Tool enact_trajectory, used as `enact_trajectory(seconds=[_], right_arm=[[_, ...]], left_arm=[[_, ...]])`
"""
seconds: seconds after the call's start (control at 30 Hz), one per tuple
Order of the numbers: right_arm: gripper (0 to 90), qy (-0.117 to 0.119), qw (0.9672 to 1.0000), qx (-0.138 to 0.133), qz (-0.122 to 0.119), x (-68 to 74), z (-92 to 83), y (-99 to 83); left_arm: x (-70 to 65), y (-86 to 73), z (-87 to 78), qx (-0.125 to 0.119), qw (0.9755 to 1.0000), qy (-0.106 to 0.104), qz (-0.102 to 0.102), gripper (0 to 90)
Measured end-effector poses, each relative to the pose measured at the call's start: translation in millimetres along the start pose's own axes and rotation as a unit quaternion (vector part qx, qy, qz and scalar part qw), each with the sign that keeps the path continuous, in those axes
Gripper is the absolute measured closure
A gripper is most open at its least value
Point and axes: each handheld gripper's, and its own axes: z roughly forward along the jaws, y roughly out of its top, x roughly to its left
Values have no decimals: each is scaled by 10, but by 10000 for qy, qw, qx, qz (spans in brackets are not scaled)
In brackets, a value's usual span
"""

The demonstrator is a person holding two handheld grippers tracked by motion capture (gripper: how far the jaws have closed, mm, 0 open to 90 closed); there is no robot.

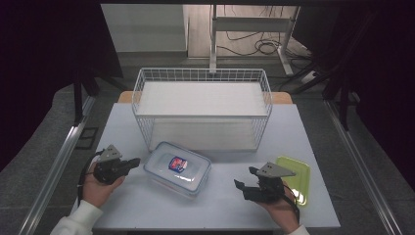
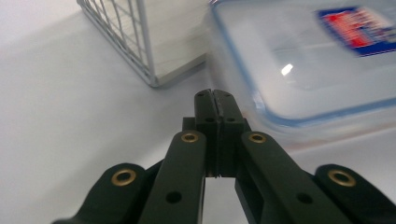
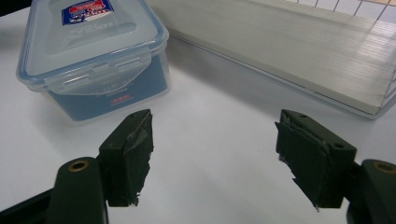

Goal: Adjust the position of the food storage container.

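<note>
Box (image 1: 177,168) at table centre, near side of basket (image 1: 201,108). Left gripper (image 1: 133,161) closed, empty, just left of box. Right gripper (image 1: 243,187) open, empty, well right of box. Step: approach. Next, likely: left pushes or steadies box; right closes in.

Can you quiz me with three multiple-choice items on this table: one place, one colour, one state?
1. Where is the clear lidded container?
A. inside the wire basket
B. on the table in front of the wire basket
C. on the green lid

2. What colour is the flat lid by the right gripper?
A. red
B. black
C. yellow-green

3. How is the left gripper?
A. shut, empty
B. open wide
C. shut on the container

Answers: B, it sits on the tabletop by the basket's front; C, plainly yellow-green; A, jaws meet with nothing between.
</note>
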Motion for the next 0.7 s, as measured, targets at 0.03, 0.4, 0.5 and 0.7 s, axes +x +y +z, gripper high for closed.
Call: enact_trajectory(seconds=[0.03,0.4,0.5,0.7], right_arm=[[277,-2,10000,3,-2,0,1,-1],[278,-52,10000,-18,15,-29,-20,-12],[278,-52,10000,-27,4,-28,-27,-6],[278,-74,10000,-19,17,-47,-26,-10]], left_arm=[[27,1,52,50,10000,-9,13,900],[24,-23,229,261,9983,-457,249,900],[-11,-34,242,282,9971,-585,384,900],[-141,-27,231,283,9945,-852,548,900]])
